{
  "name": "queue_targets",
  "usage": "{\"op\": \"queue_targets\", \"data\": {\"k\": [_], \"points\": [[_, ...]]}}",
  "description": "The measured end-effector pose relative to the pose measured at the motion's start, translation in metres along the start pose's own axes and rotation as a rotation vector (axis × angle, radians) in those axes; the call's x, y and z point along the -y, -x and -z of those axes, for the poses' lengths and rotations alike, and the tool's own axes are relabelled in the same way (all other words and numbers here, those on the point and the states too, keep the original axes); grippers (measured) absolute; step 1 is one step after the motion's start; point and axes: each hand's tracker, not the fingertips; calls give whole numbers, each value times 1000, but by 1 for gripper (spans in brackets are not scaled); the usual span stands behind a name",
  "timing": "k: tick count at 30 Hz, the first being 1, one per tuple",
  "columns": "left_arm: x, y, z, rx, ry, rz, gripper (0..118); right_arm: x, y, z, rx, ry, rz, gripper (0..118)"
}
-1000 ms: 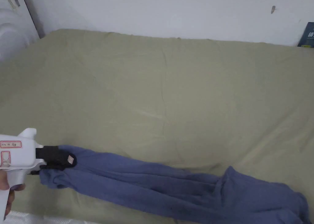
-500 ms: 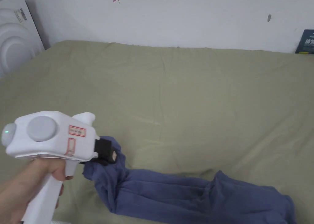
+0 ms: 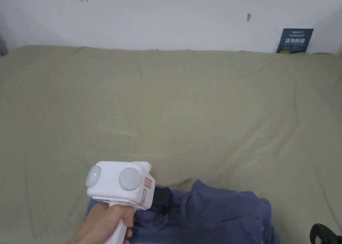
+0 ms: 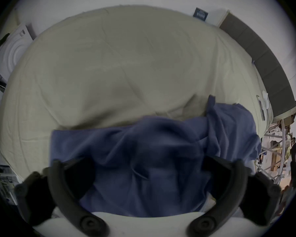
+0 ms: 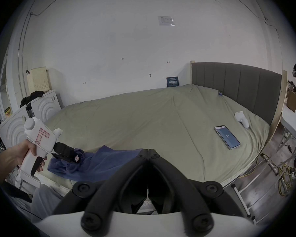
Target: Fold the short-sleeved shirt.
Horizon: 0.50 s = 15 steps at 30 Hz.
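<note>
The blue shirt (image 3: 213, 214) lies bunched in a heap at the near edge of the bed (image 3: 173, 104), on the olive sheet, with nothing else touching it but my left gripper (image 4: 148, 175). In the left gripper view that gripper's jaws stand wide apart with cloth heaped between them; I read it as open and resting over the fabric, not pinching it. My right gripper (image 5: 148, 152) hangs off the bed's near side, its jaws pressed tip to tip with nothing between them.

I judge the shirt to be light, limp knit: it sags into soft ridges and keeps no shape of its own, so it will droop from any single hold and drag folds along with it. It should not slip much against the sheet, but it will cling and rumple. I cannot make out collar, sleeves or hem in this heap. I would pinch a single layer at an outer edge, the left one lying flat near my left jaw, and take a second hold with the right gripper on the raised ridge at the far right, then pull the two apart to spread it. A phone (image 5: 227, 137) lies well apart, toward the headboard.
</note>
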Motion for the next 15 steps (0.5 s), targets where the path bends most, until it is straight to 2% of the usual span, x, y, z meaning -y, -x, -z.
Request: {"op": "queue_targets", "data": {"k": [4, 5, 6, 7, 8, 9, 10, 11, 12, 13, 15], "points": [[6, 22, -54, 123, -61, -53, 106, 1, 0, 6, -11, 17, -1, 0], [9, 35, -68, 153, -88, -68, 101, 1, 1, 8, -13, 20, -4, 0], [10, 50, -83, 176, -137, -108, 88, 1, 3, 9, -17, 24, -5, 0], [14, 63, -94, 194, -171, -137, 57, 2, 4, 10, -24, 27, -4, 0], [15, 76, -97, 218, -206, -166, 57, 2, 6, 11, -30, 30, -5, 0], [16, 87, -95, 214, -195, -161, 42, 2, 8, 12, -36, 34, -5, 0], [19, 101, -93, 201, -185, -178, 11, 3, 9, 13, -40, 38, -6, 0], [19, 112, -88, 174, -202, -229, 0, 3, 12, 13, -44, 42, -5, 0], [18, 117, -79, 185, -143, -226, 0, 4, 14, 14, -47, 45, -5, 0], [18, 118, -72, 231, -157, -279, 0, 4, 15, 15, -50, 52, -5, 0], [15, 110, -50, 332, -128, -257, 0, 6, 18, 14, -51, 59, -6, 0]]}}
